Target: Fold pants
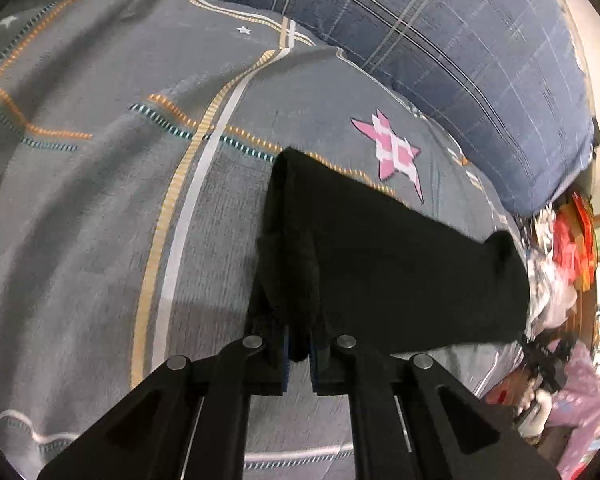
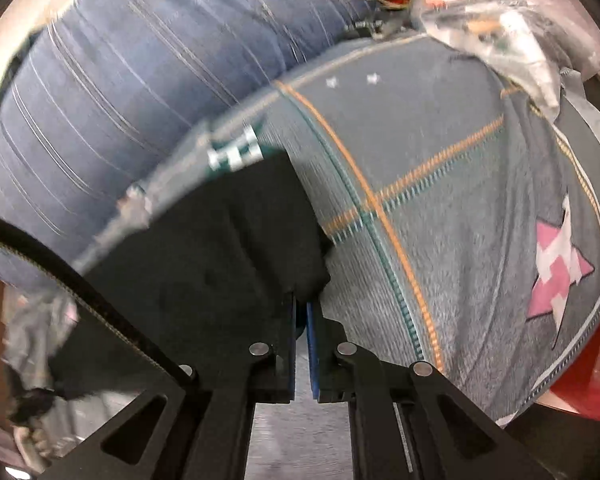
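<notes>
The left gripper is clamped tight on one end of the black pants, dark cloth bunched between its blue pads. The pants stretch across the grey starred bedspread, below a blue checked pillow. The right gripper is closed on the pants' other end.

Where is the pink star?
In the left wrist view, the pink star is printed on the grey bedspread, just beyond the black pants, below the blue pillow.
</notes>
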Motion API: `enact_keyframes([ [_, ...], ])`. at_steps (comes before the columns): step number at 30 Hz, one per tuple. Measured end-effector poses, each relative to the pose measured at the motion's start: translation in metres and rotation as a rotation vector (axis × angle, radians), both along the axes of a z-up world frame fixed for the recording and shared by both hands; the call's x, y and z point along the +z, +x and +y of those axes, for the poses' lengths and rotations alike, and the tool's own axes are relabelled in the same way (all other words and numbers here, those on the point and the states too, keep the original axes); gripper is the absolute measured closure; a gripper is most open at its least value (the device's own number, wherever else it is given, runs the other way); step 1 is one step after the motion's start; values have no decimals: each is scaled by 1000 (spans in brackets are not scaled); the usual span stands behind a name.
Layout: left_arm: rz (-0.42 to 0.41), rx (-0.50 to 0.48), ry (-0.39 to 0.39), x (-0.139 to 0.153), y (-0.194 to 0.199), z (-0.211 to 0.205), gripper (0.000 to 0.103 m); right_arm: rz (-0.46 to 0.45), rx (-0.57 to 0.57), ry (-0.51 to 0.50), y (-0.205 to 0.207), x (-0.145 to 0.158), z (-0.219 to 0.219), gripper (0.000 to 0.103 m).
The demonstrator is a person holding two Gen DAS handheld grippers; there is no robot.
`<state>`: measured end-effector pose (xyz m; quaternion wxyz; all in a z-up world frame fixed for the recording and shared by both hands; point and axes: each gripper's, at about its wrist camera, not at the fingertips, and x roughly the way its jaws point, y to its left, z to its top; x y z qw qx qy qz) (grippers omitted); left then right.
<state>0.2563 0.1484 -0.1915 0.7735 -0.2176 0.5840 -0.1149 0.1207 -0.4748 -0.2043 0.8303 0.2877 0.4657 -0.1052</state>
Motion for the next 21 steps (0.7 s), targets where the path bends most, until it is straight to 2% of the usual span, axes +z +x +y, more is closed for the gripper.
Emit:
enact_keyframes([
  [3, -12, 6, 23, 5, -6, 9, 91, 9, -15, -25, 1, -2, 0, 97],
  [5, -32, 39, 49, 10, -10, 22, 81, 35, -35, -63, 1, 2, 0, 82],
  [7, -58, 94, 73, 18, -14, 38, 81, 49, -58, -109, -4, 11, -1, 75],
  [9, -84, 135, 78, 27, -21, 50, 81, 29, -78, -165, -15, 25, 3, 75],
  [12, -150, 115, 62, 40, -18, 43, 81, -41, -71, -252, -22, 54, 18, 75],
  [14, -186, 77, 28, 45, -14, 29, 81, -111, -3, -203, -13, 69, 37, 75],
  [16, -208, 40, 2, 45, -7, 12, 78, -173, 102, -97, 9, 76, 65, 75],
  [18, -213, 9, -13, 38, 0, -9, 72, -197, 186, -2, 32, 74, 91, 75],
  [21, -170, -2, 38, 17, 7, -26, 70, -194, 319, 185, 78, 58, 138, 75],
])
